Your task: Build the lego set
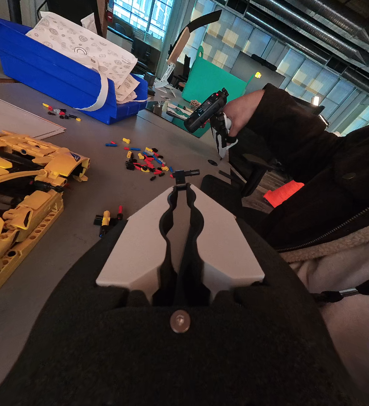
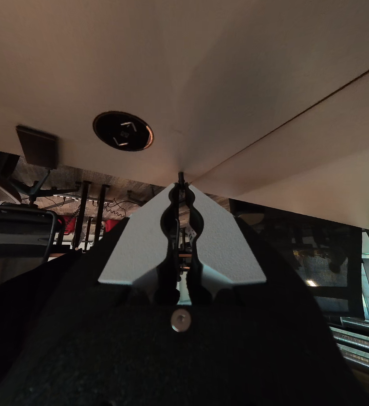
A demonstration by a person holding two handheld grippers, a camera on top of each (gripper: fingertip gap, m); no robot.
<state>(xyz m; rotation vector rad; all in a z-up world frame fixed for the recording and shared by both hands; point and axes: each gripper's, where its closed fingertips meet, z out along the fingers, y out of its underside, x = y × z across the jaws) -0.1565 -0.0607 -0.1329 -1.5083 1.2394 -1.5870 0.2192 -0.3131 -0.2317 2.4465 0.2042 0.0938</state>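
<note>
So the left gripper [image 1: 180, 186] was pinched down on a small black connector piece [image 1: 184, 175], holding it up off the grey table [image 1: 104, 193], with a short black pin sticking out sideways from the top of it. Over on the left side of that view sat the big yellow car model [image 1: 20, 197], partly built, with black bits showing through the bodywork. Between the car and the gripper lay a little yellow-and-black sub-piece [image 1: 105, 220] with a red pin next to it. Farther out was a loose scatter of small parts [image 1: 147, 161], red, blue, yellow and black, and another smaller scatter [image 1: 61, 112] up near the blue bin [image 1: 47, 68]. That bin had torn white paper bags [image 1: 80, 46] stuffed in it. A white booklet [image 1: 14, 118] lay flat behind the car.

The right gripper [image 2: 181, 184] showed in the left wrist view too, held by a hand in a dark sleeve, tip pointing down at the table edge. In its own view the claw was nearly closed around a tiny black pin [image 2: 180, 176], touching the table right by a seam. A round black cap [image 2: 123, 131] sat in the tabletop nearby.
</note>
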